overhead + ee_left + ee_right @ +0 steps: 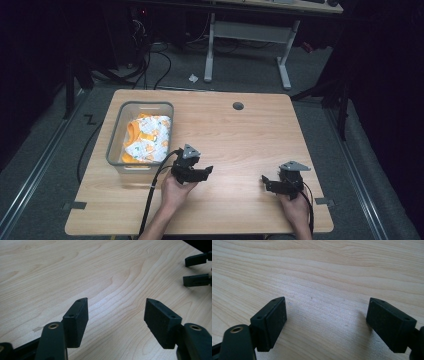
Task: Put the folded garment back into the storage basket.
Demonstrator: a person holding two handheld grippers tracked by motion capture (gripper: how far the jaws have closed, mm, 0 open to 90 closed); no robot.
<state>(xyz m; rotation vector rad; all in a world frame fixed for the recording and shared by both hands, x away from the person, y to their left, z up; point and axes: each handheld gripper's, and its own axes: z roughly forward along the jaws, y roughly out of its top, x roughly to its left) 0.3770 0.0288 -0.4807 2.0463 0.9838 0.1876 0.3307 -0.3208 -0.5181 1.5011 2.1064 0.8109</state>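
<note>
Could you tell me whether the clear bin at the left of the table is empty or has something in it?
It has something in it: the bin holds a crumpled white and orange patterned cloth, which covers most of its floor in the high view.

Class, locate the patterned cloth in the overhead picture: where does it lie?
In the high view, the patterned cloth lies inside the clear bin at the table's left side, just beyond the left gripper.

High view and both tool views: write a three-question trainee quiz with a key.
1. True or false: the left tool grips the cloth.
2. Where does the cloth lie? A) in the clear bin B) on bare table C) on the floor
3. Fill in: the right tool has its jaws ____.

Key: 1 false; both tools are empty over bare wood. 2 A. 3 open.
</note>
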